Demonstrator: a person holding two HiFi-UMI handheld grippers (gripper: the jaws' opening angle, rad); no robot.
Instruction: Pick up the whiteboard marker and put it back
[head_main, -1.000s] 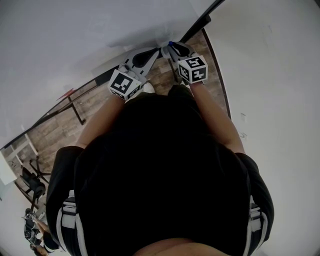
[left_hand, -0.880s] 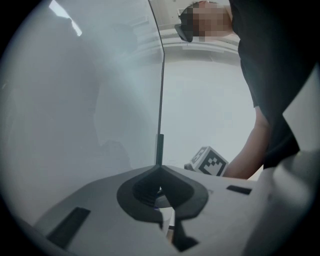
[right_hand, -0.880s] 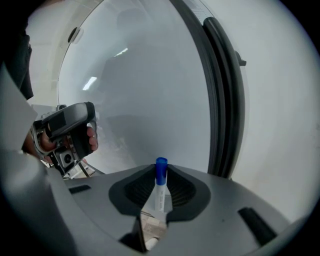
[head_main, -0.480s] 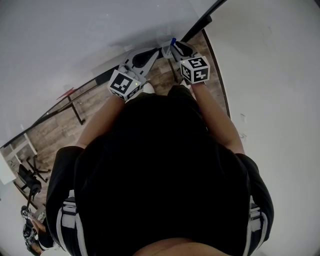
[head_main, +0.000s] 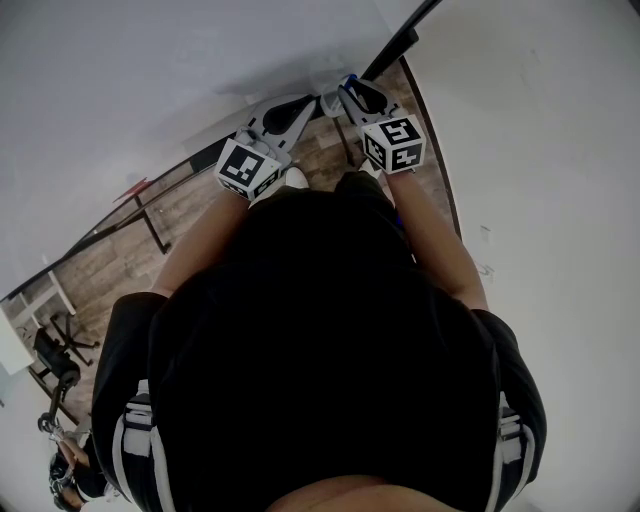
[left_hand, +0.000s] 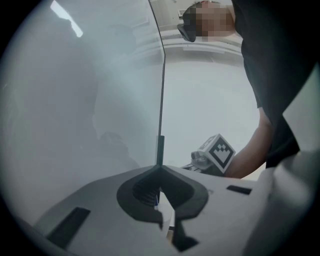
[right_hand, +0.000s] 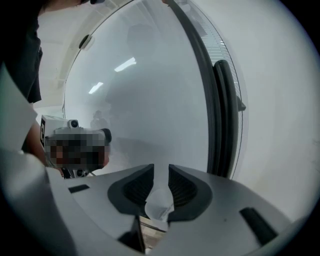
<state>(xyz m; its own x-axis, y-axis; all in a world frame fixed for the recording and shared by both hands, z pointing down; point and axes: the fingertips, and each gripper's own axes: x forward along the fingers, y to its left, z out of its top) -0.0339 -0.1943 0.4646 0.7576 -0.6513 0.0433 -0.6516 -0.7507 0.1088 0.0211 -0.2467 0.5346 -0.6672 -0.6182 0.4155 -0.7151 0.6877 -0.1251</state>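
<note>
– So, where is the whiteboard marker (right_hand: 159, 200)?

– It is down low in the gap between the jaws of the right gripper (right_hand: 161, 169). I see a white round end with a little label on it, and it looks like the marker's body.

– Is the right gripper squeezing it?

– Not that I can see. Its jaws stand apart, with a clear gap at the tips. The shiny whiteboard (right_hand: 145, 90) shows through that gap. The marker just sits between the pads.

– What about the left gripper (left_hand: 160, 169)?

– Its jaws are closed and the tips touch. It has hold of nothing. Lower down, through a small hole between its pads, I see a bit of white and a speck of blue. They are too small to tell what they are.

– Where are the two grippers?

– They are close side by side, both right up near the edge of the whiteboard. In the head view the left one is on the left and the right one is on the right.

– What else do you see?

– A dark post (right_hand: 220, 115) runs up beside the whiteboard. Below it is a wooden floor (head_main: 110, 255). The person's black shirt (head_main: 320, 350) fills most of the head view. Both arms (head_main: 430, 240) reach out to the grippers.
</note>
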